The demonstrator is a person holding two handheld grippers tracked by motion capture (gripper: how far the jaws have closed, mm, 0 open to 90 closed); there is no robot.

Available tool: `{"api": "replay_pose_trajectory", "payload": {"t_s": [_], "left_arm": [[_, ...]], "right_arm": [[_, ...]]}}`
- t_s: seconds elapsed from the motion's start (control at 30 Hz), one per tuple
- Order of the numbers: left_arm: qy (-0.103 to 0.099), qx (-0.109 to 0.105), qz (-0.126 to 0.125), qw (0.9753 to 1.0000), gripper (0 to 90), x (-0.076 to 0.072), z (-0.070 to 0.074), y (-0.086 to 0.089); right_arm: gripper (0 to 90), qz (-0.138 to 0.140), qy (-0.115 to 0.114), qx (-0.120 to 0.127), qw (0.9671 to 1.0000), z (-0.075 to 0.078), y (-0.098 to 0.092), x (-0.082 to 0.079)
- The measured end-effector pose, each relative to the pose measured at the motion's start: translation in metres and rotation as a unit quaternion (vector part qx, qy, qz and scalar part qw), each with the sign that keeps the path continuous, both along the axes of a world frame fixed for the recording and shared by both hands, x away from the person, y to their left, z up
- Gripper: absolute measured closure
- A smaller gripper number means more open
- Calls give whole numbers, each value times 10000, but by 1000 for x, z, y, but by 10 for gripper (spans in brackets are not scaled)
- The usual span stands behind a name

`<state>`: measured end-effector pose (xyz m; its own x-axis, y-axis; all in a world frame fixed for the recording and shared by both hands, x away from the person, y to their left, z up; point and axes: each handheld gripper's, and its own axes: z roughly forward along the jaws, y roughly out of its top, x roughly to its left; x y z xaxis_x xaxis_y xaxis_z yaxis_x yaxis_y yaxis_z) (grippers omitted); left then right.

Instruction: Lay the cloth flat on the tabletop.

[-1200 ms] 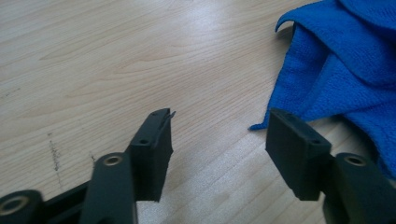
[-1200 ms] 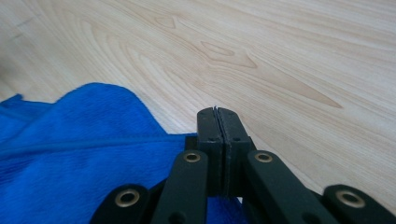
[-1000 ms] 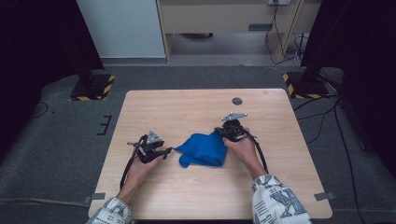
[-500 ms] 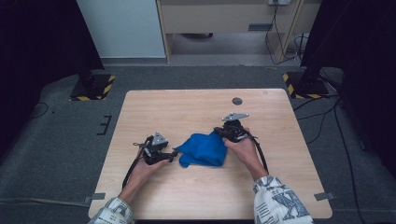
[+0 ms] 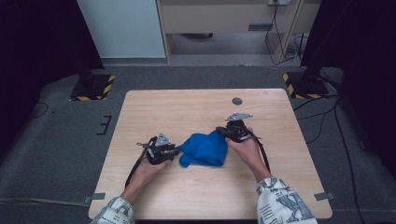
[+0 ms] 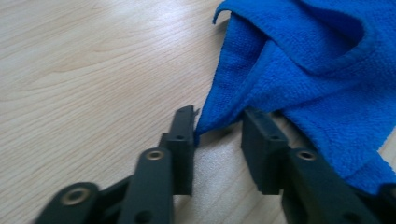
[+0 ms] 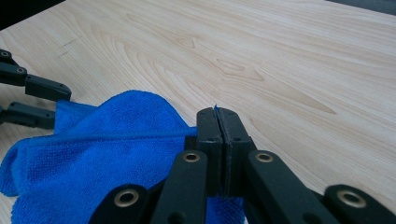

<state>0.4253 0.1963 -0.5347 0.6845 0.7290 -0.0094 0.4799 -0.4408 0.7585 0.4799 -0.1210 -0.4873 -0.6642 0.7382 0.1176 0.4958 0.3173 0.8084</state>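
A crumpled blue cloth point(image 5: 204, 149) lies on the wooden table point(image 5: 187, 112) between my two grippers. My left gripper point(image 5: 176, 151) sits at the cloth's left edge. In the left gripper view it is open point(image 6: 218, 125), and a pointed corner of the blue cloth point(image 6: 299, 70) lies in the gap between its jaws. My right gripper point(image 5: 219, 131) is at the cloth's upper right corner. In the right gripper view its jaws point(image 7: 217, 125) are pressed together on a thin edge of the blue cloth point(image 7: 107, 149), and the left gripper's fingers point(image 7: 42, 88) show at far left.
A small dark round disc point(image 5: 237, 101) is set in the table near its far edge. Black stands with yellow-striped bases point(image 5: 93, 86) stand on the grey floor on both sides beyond the table. Cables trail from each gripper toward the person's forearms.
My left gripper has slid to the right along the table until its jaws reach the cloth's left corner. The right gripper and the cloth have stayed in place.
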Motion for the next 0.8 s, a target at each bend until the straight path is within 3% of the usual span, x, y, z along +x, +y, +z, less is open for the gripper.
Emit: {"api": "replay_pose_trajectory", "payload": {"t_s": [0.1, 0.17, 0.3, 0.63, 0.77, 0.8], "left_arm": [[39, -9, 50, 10000, 850, 2, 1, -2], [136, -61, 55, 9999, 890, 3, 1, -2], [194, -57, 9, 9998, 896, 3, 3, -1], [170, -511, 98, 9985, 900, 1, 20, 8], [168, -650, 85, 9977, 900, -1, 27, 10], [164, -679, 87, 9975, 900, -2, 28, 11]], "right_arm": [[888, -10, -36, 45, 10000, 2, -3, -1], [888, -11, -51, 82, 10000, 4, -6, -3], [888, -6, -82, 100, 9999, 7, -10, -6], [891, -63, -342, 111, 9993, 19, -34, -23], [891, -87, -492, 178, 9986, 22, -43, -31], [892, -147, -535, 346, 9979, 23, -48, -34]]}}
